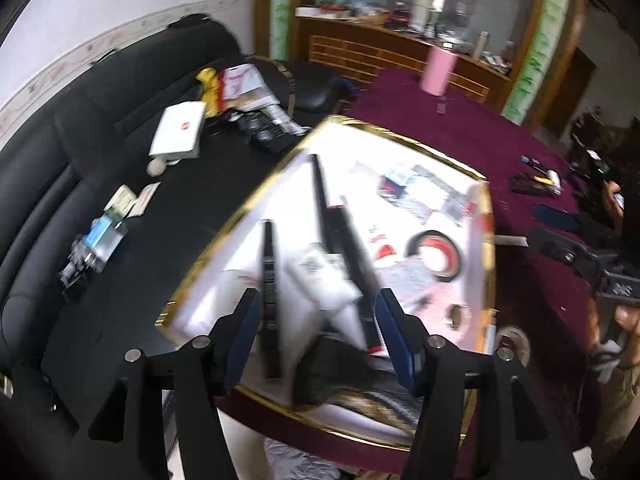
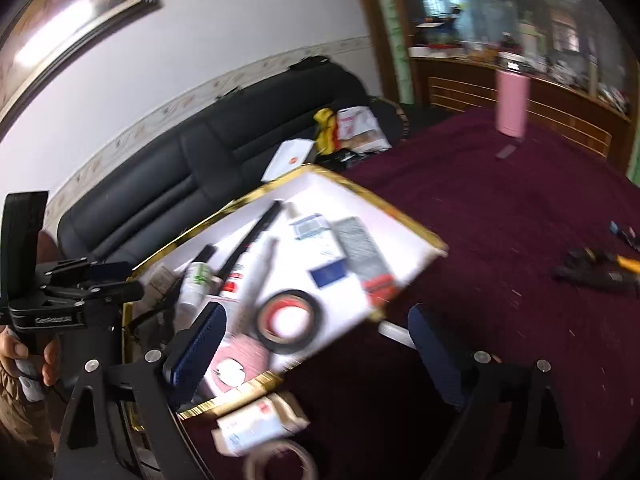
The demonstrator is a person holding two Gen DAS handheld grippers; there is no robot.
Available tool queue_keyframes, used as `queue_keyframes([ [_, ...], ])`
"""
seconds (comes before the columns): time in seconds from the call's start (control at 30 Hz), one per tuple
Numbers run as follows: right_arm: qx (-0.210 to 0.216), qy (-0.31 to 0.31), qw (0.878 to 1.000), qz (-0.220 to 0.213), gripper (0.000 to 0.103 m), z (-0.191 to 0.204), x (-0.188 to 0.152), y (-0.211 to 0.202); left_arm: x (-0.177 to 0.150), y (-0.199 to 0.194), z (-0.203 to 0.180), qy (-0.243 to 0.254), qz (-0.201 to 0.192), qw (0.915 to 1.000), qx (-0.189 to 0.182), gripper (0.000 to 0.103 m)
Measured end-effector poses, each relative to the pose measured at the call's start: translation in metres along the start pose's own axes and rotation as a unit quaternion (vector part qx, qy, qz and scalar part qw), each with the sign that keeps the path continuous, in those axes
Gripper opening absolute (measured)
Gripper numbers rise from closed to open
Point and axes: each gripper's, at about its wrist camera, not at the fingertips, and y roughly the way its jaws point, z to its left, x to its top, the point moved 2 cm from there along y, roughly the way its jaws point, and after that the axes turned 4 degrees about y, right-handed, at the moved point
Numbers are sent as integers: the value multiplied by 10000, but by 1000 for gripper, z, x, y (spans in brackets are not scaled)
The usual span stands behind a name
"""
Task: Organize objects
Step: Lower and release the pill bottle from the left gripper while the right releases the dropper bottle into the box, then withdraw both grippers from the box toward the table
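Your left gripper [image 1: 318, 330] is spread wide over the near part of a white, gold-edged rectangular tray [image 1: 256, 200] that sits on a dark maroon tablecloth [image 1: 460, 132]. Nothing is pinched between its blue-padded fingers [image 1: 244, 332]. Your right gripper [image 2: 316, 344] is also spread wide and empty, hovering over the tray's near right corner. Inside the tray lie a black roll of tape with a red core [image 2: 289, 320], a long black rod [image 2: 250, 242], a white tube with green print [image 2: 196, 284] and several flat packets, all blurred. A tall pink cylindrical bottle [image 2: 511, 104] stands far back on the cloth. A black leather sofa [image 2: 192, 172] lies left.
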Motion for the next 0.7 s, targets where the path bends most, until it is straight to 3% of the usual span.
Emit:
queue_keyframes([
  [0.3,49,226,9996,-174,96,-27,-5,-21,9,-3,-67,551,45,9977,-404,59],
  [0.7,152,457,9982,-352,97,-56,-7,-41,-7,3,-174,1758,277,9810,-778,59],
])
